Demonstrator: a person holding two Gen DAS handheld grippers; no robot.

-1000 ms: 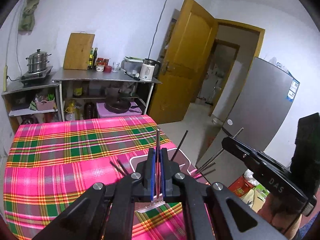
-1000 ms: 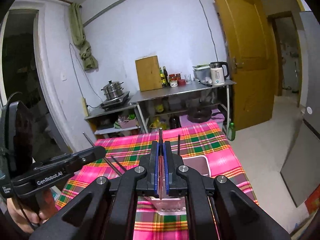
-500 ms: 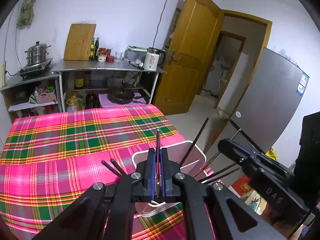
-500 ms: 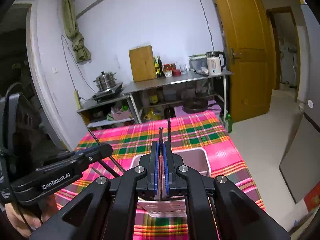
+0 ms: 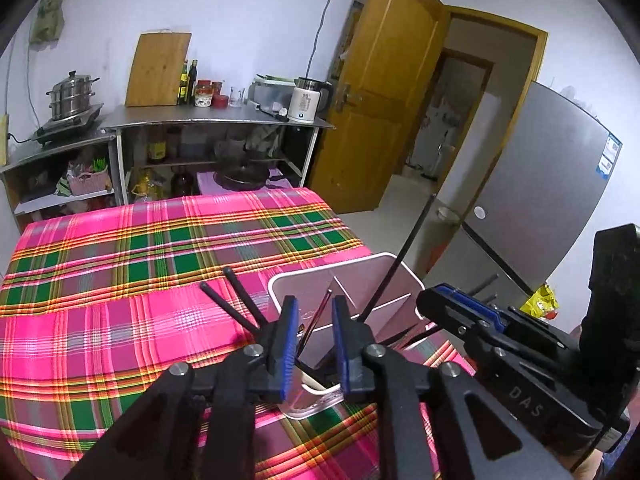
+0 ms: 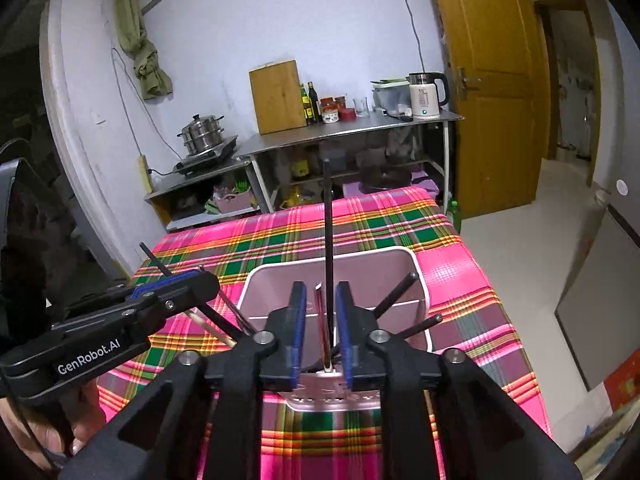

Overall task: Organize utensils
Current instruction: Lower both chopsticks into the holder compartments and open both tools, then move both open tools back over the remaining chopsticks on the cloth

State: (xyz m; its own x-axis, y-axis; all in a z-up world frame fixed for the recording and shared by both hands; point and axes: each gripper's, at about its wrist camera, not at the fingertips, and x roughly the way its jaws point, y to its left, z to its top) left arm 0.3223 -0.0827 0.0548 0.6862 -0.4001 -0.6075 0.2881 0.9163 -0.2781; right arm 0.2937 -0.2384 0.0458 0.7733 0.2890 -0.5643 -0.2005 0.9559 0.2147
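Left gripper (image 5: 314, 322): hovering just above the near end of the holder, its jaws standing spread, with a reddish chopstick (image 5: 316, 320) showing in the gap between the blue pads, touching neither.
Right gripper (image 6: 321, 320): hanging over the same holder from the other side, its jaws also standing spread; a reddish stick (image 6: 321, 320) and a tall black chopstick (image 6: 328, 240) are rising through the gap.
Holder (image 6: 420, 276): a white, pinkish-walled box with a divider inside, sitting on the checked cloth (image 5: 120, 280) near the counter's edge.
Chopsticks: standing in the holder and leaning outward in several directions; two black ones (image 5: 236, 300) are tilting toward the left side, others are fanning out toward the right gripper's body.
Which compartment each stick is sitting in: cannot tell, the grippers are covering the base.
Background: a metal shelf unit (image 6: 352, 128) against the wall is carrying a cutting board (image 6: 276, 96), bottles and a kettle (image 6: 426, 94).
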